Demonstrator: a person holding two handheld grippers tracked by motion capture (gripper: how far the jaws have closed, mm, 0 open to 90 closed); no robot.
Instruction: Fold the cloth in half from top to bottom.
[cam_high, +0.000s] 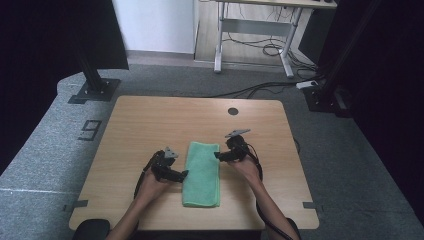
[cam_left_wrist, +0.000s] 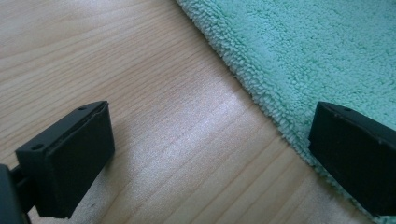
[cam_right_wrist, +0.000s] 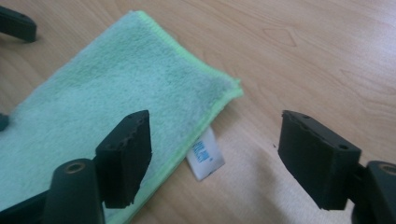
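A folded green towel (cam_high: 202, 174) lies lengthwise near the front middle of the wooden table (cam_high: 150, 125). My left gripper (cam_high: 184, 174) is open at the towel's left edge; in the left gripper view one jaw sits over bare wood and the other over the towel (cam_left_wrist: 317, 46). My right gripper (cam_high: 218, 156) is open at the towel's right edge near its far end. In the right gripper view the towel (cam_right_wrist: 93, 107) shows a far corner and a white label (cam_right_wrist: 205, 159) sticking out from under its edge, between the jaws.
A round dark hole (cam_high: 233, 111) is in the table near its far edge. Black frame posts (cam_high: 92, 75) stand on the floor behind the table's far corners. A desk frame with cables (cam_high: 260, 45) stands farther back.
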